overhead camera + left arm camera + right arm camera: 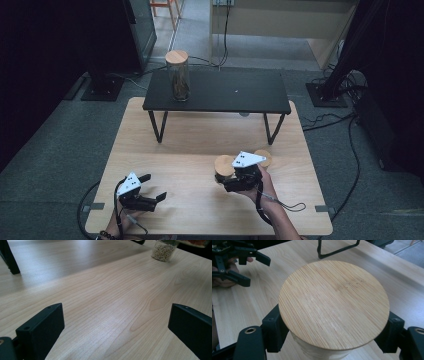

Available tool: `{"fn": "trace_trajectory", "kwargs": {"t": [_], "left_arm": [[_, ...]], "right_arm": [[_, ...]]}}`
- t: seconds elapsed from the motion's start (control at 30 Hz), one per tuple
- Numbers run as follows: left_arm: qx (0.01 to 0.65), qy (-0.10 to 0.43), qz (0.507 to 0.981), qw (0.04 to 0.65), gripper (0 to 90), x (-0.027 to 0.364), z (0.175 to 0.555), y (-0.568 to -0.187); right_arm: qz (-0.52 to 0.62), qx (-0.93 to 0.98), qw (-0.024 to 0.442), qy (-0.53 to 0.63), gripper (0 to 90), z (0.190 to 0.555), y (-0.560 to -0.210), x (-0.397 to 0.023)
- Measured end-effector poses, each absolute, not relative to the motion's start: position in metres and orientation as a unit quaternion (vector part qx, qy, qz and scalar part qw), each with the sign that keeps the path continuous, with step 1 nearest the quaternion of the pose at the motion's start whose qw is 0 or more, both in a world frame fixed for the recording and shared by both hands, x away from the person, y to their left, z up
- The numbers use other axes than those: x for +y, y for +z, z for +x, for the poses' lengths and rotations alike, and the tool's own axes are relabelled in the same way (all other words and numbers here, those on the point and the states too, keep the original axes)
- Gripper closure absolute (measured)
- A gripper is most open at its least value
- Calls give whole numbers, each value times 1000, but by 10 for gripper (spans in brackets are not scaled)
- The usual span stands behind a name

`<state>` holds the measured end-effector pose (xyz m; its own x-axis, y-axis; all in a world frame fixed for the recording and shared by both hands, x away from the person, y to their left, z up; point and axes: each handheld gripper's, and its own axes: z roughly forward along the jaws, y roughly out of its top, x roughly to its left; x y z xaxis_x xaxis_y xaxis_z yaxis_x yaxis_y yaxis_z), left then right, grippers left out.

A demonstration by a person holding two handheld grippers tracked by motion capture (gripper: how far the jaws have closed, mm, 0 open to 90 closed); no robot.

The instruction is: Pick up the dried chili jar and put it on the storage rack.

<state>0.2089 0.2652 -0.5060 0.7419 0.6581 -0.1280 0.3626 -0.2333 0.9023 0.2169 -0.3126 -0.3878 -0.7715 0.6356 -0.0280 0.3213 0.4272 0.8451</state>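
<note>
Right of centre in the lower half of the high view, the right gripper (226, 181) pinches a jar with a round wooden lid (334, 304), both jaws pressed to its sides just under the lid. At the lower left the left gripper (154, 187) rests over the wooden table (190, 145) with its jaws spread wide and nothing between them. A second wooden-lidded jar (178, 75) stands at the left end of the black shelf (235, 92), above centre.
</note>
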Motion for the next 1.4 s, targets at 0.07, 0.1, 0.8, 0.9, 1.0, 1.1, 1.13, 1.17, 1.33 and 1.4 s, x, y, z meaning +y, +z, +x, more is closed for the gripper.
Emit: {"fn": "trace_trajectory", "kwargs": {"t": [0.07,0.1,0.8,0.9,1.0,1.1,1.13,1.17,1.33,1.4], "left_arm": [[330,141,772,524,5,265,209,-506],[330,141,772,524,5,265,209,-506],[329,145,770,527,5,265,207,-507],[329,145,770,527,5,265,207,-507],[329,145,770,528,5,266,207,-507],[329,145,769,529,5,266,207,-508],[329,145,769,529,5,266,207,-508],[328,145,769,529,5,266,207,-508],[328,143,769,530,5,267,208,-508],[328,143,768,531,5,267,208,-508]], "right_arm": [[290,827,176,449,254,217,-384,-313],[291,827,177,448,254,218,-383,-313],[313,815,191,449,254,228,-346,-325],[315,814,195,447,254,232,-340,-325],[316,813,201,446,254,236,-335,-325],[317,812,204,445,254,240,-329,-324],[317,812,206,444,254,241,-328,-323],[317,812,206,444,254,244,-325,-323],[321,808,210,447,254,251,-317,-323],[322,808,213,445,254,254,-314,-322]]}}
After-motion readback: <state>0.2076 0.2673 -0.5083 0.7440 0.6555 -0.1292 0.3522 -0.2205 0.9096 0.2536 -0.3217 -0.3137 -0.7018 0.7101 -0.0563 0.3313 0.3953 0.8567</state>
